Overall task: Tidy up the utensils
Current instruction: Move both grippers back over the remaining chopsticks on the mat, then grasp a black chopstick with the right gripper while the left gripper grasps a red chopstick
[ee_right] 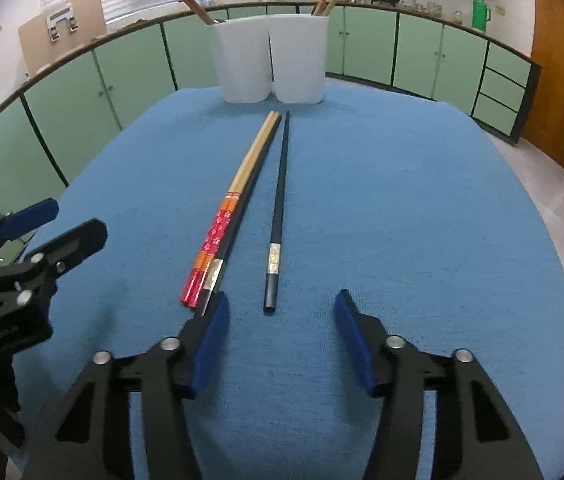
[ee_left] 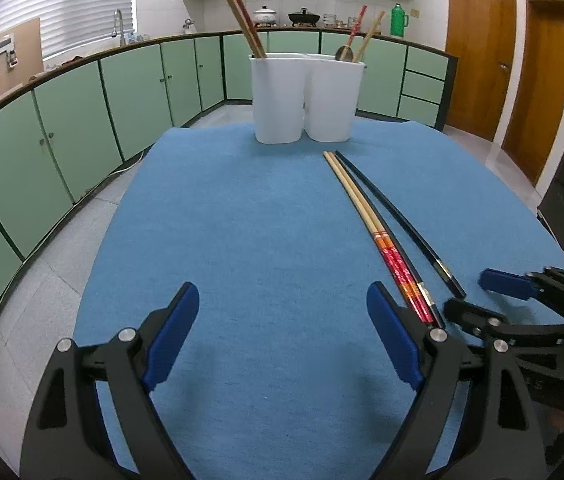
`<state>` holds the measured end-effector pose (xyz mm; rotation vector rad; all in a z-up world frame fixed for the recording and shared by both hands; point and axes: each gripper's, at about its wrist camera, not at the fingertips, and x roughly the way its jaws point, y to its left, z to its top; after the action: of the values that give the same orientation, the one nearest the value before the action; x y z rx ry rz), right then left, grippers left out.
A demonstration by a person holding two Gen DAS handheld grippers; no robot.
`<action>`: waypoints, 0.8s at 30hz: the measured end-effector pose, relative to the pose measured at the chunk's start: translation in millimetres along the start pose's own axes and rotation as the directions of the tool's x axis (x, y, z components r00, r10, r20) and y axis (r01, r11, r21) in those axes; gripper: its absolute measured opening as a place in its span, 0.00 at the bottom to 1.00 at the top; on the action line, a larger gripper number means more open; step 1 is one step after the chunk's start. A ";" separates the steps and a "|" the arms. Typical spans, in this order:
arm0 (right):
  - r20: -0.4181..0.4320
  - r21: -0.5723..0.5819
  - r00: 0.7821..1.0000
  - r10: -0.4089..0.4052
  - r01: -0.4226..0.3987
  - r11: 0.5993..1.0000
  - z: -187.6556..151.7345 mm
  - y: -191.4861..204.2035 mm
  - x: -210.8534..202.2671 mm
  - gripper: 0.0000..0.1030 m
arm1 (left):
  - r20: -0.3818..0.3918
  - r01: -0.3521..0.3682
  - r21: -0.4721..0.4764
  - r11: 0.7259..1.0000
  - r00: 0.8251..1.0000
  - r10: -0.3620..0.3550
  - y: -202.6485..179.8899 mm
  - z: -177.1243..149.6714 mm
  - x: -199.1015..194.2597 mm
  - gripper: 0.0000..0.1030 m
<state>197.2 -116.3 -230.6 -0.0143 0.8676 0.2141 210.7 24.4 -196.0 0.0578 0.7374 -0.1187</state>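
A tabletop covered with a blue cloth point(ee_right: 401, 200) is seen from both wrist views. At its far edge a white plastic two-compartment utensil holder point(ee_right: 270, 60) is placed upright; wooden chopsticks point(ee_left: 246, 26) are leaned in its left compartment, and a red-patterned chopstick with a pale one point(ee_left: 365, 34) in its right compartment. In the middle of the tabletop, towards the right edge, a pair of bamboo chopsticks with red flowered ends point(ee_right: 222, 232) is laid, with one black chopstick touching it along the side. A second black chopstick with a pearly band point(ee_right: 278, 216) is laid just beside them, apart.

The left gripper point(ee_left: 282, 328) is held wide apart over the bare cloth, nothing between its blue pads. The right gripper point(ee_right: 278, 320) is also apart, clamped on nothing; the near end of the single black chopstick lies just in front of the gap between its pads.
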 end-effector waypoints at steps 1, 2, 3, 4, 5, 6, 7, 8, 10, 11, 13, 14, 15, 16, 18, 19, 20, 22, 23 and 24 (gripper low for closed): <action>0.001 0.001 1.000 0.004 -0.004 1.000 0.6 -0.2 0.5 0.36 | -0.002 0.003 0.006 1.000 1.000 -0.003 -1.6 -0.3 0.3 0.82; 0.003 0.004 1.000 0.007 -0.007 1.000 1.8 -1.5 0.6 0.30 | -0.006 0.005 0.014 1.000 1.000 -0.005 -3.8 -0.8 1.1 0.83; 0.001 0.004 1.000 0.007 -0.007 1.000 2.6 -2.5 1.3 0.19 | -0.010 0.008 0.019 1.000 1.000 -0.008 -5.6 -1.4 1.7 0.83; 0.000 0.001 1.000 0.006 -0.006 1.000 3.2 -4.2 1.7 0.11 | -0.015 0.013 0.023 1.000 1.000 -0.012 -7.7 -1.7 2.6 0.83; -0.001 -0.002 1.000 0.006 -0.006 1.000 3.3 -6.5 0.9 0.07 | -0.020 0.019 0.028 0.999 1.000 -0.019 -10.7 -1.9 3.7 0.83; -0.003 -0.002 1.000 0.013 -0.013 1.000 3.4 -9.4 0.5 0.06 | -0.023 0.024 0.029 0.999 0.999 -0.024 -13.0 -2.2 4.4 0.83; -0.003 0.004 1.000 0.018 -0.018 1.000 2.9 -12.6 -0.2 0.06 | -0.026 0.032 0.030 0.999 0.999 -0.031 -15.6 -2.3 4.9 0.83; -0.001 0.014 1.000 0.014 -0.014 1.000 2.4 -16.5 -1.2 0.06 | -0.031 0.042 0.030 0.999 0.999 -0.041 -18.8 -2.4 5.8 0.83; 0.002 0.023 1.000 0.005 -0.005 1.000 1.8 -20.1 -0.4 0.06 | -0.039 0.057 0.029 0.998 0.998 -0.056 -24.3 -3.2 7.7 0.83; 0.004 0.028 1.000 0.003 -0.003 1.000 1.1 -22.9 -0.6 0.06 | -0.044 0.060 0.030 0.998 0.997 -0.059 -27.8 -3.6 9.3 0.83; 0.006 0.036 1.000 0.009 -0.009 0.999 0.9 -26.5 -1.2 0.06 | -0.054 0.066 0.030 0.997 0.996 -0.064 -32.9 -4.1 12.3 0.83; 0.007 0.036 1.000 0.012 -0.012 0.999 0.8 -27.2 -1.2 0.06 | -0.060 0.070 0.031 0.997 0.996 -0.068 -36.3 -4.3 14.1 0.83; 0.007 0.037 1.000 0.014 -0.015 0.999 0.9 -28.1 -1.0 0.06 | -0.064 0.070 0.033 0.997 0.996 -0.068 -38.8 -4.2 15.4 0.83; 0.008 0.039 1.000 0.016 -0.016 0.999 1.0 -28.3 -0.7 0.06 | -0.071 0.066 0.038 0.997 0.995 -0.063 -41.9 -3.9 17.6 0.83; 0.009 0.043 1.000 0.022 -0.022 0.999 0.8 -28.9 -0.1 0.06 | -0.084 0.056 0.039 0.998 0.995 -0.053 -45.3 -3.0 20.8 0.83; 0.010 0.046 1.000 0.025 -0.025 0.999 0.3 -29.8 -0.3 0.06 | -0.094 0.057 0.037 0.998 0.994 -0.053 -47.0 -2.7 23.5 0.83; 0.011 0.050 1.000 0.029 -0.029 0.998 0.2 -30.6 -0.1 0.06 | -0.102 0.058 0.035 0.998 0.993 -0.054 -47.8 -2.3 25.5 0.83; 0.012 0.053 0.999 0.033 -0.034 0.998 -0.5 -31.9 -0.6 0.06 | -0.114 0.061 0.034 0.998 0.992 -0.057 -49.6 -2.0 28.1 0.83; 0.012 0.053 0.999 0.035 -0.036 0.998 -0.6 -32.1 -0.5 0.06 | -0.122 0.061 0.035 0.998 0.991 -0.056 -50.7 -2.0 30.4 0.83; 0.012 0.053 0.999 0.038 -0.038 0.998 -0.8 -32.9 -0.5 0.06 | -0.134 0.053 0.036 0.998 0.990 -0.048 -51.6 -2.2 33.0 0.83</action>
<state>202.6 -148.6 -233.2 0.0527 0.8624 0.2265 226.9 -29.5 -220.4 0.0850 0.8704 -0.1791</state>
